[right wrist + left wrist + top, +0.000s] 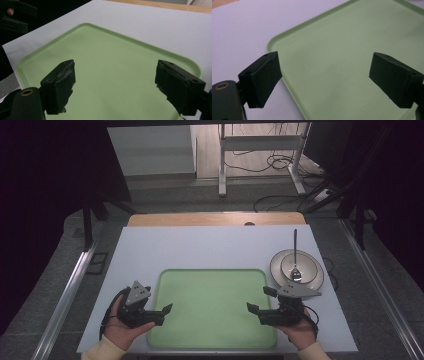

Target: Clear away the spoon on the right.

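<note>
Lying flat on the pale bench (150, 250), near its front edge and centred between the two hands: a light green tray (212, 305), rectangular with rounded corners and a low raised rim, smooth and matte. Hovering at the tray's left edge, the left hand-held gripper (169, 310), jaws standing wide apart with nothing between them, pointing inward over the rim; in the left gripper view the left hand-held gripper (324, 80) looking down on the tray (342, 50), one jaw sitting over the bare bench beside the rim and the other over the green surface. Hovering at the tray's right side, the right hand-held gripper (260, 300), jaws likewise spread and gripping nothing, pointing left across the tray; in the right gripper view the right hand-held gripper (115, 87) hanging above the tray (112, 62), both jaws over the green. Not clearly touching the tray in either case. Resting on the bench just beyond the right hand: a round plate (280, 257) carrying a spoon (295, 255), handle pointing away from the person.
</note>
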`<control>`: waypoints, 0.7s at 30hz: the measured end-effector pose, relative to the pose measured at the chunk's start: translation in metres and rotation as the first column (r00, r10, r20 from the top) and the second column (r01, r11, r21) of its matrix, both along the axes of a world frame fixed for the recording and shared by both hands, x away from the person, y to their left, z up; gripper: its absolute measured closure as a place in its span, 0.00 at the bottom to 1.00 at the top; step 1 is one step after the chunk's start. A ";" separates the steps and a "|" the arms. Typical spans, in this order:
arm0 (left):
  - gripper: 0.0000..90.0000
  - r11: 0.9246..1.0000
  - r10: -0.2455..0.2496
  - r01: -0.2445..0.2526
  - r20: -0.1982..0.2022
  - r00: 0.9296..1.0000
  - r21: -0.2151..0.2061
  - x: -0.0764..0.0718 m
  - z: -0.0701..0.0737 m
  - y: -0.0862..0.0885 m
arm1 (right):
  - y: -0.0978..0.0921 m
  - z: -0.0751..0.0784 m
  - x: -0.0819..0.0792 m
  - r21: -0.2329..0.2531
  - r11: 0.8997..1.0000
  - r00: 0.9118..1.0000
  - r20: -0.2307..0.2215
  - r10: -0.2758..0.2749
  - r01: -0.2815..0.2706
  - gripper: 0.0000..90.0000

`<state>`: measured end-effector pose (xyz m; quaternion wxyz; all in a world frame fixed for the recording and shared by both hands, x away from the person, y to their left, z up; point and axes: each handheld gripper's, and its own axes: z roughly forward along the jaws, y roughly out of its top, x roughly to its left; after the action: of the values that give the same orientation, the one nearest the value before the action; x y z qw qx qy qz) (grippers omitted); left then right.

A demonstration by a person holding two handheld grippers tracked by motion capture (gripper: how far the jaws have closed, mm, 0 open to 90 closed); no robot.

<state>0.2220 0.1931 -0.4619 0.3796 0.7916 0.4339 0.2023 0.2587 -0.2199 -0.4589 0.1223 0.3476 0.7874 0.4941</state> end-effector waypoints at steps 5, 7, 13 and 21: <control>0.11 1.000 -0.001 0.001 -0.005 1.000 -0.001 0.001 -0.002 0.000 | -0.002 -0.002 0.003 -0.006 1.000 1.000 -0.001 0.007 -0.007 0.18; 0.11 1.000 -0.008 0.008 -0.019 1.000 -0.002 0.003 -0.004 0.000 | -0.002 -0.003 0.001 -0.012 1.000 1.000 0.001 0.009 -0.009 0.18; 0.12 0.999 -0.041 0.041 -0.002 0.999 0.008 0.000 -0.004 -0.001 | 0.002 0.000 -0.003 -0.035 0.999 1.000 0.022 0.006 -0.005 0.18; 0.12 0.999 -0.048 0.048 0.002 0.999 -0.001 -0.003 -0.004 0.004 | 0.007 -0.002 -0.003 -0.049 0.999 1.000 0.025 0.011 -0.010 0.19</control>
<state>0.2191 0.1970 -0.4657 0.3854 0.8013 0.4146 0.1937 0.2559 -0.2125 -0.4610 0.1379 0.3342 0.7995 0.4797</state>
